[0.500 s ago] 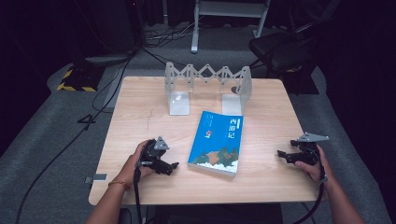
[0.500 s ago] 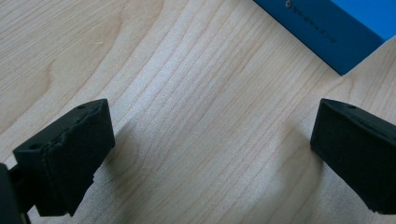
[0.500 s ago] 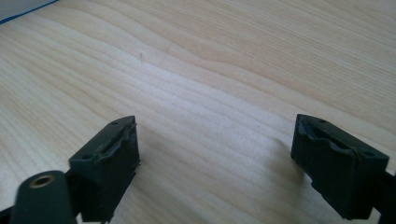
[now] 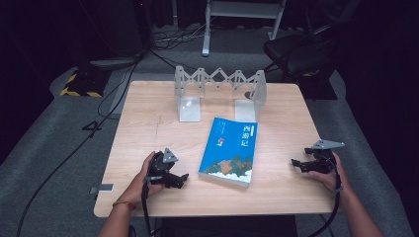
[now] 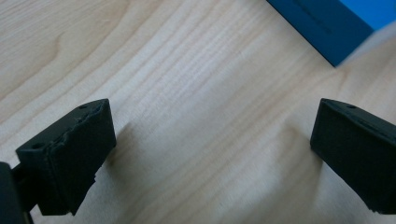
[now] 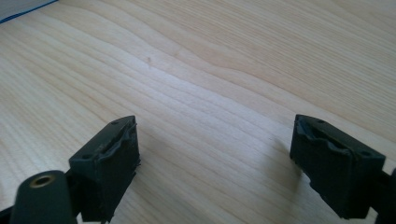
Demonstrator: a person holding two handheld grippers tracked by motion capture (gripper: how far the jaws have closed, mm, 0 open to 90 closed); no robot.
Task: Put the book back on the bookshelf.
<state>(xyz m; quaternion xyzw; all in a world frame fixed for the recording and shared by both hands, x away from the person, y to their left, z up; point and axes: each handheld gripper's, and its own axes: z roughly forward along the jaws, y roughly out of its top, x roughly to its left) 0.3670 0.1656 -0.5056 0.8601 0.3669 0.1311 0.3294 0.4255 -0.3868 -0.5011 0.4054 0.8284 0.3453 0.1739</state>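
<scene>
A blue book (image 4: 230,149) with white characters and a mountain picture lies flat near the middle of the wooden table (image 4: 148,123). My left gripper (image 4: 184,178) rests on the table just left of the book's near corner, jaws wide open with bare wood between them. The book's blue corner (image 5: 327,28) appears at the top right of the left gripper view. My right gripper (image 4: 295,163) sits near the table's right edge, pointing toward the book, open and holding nothing. A sliver of the book (image 6: 18,11) shows at the top left of the right gripper view.
A grey expandable metal bookend rack (image 4: 220,91) stands at the back of the table, behind the book. A black chair (image 4: 301,49) and cables lie on the floor beyond the table. Bare wood stretches to the left of the book.
My left gripper has edged slightly toward the book. The right gripper and the book stay where they were.
</scene>
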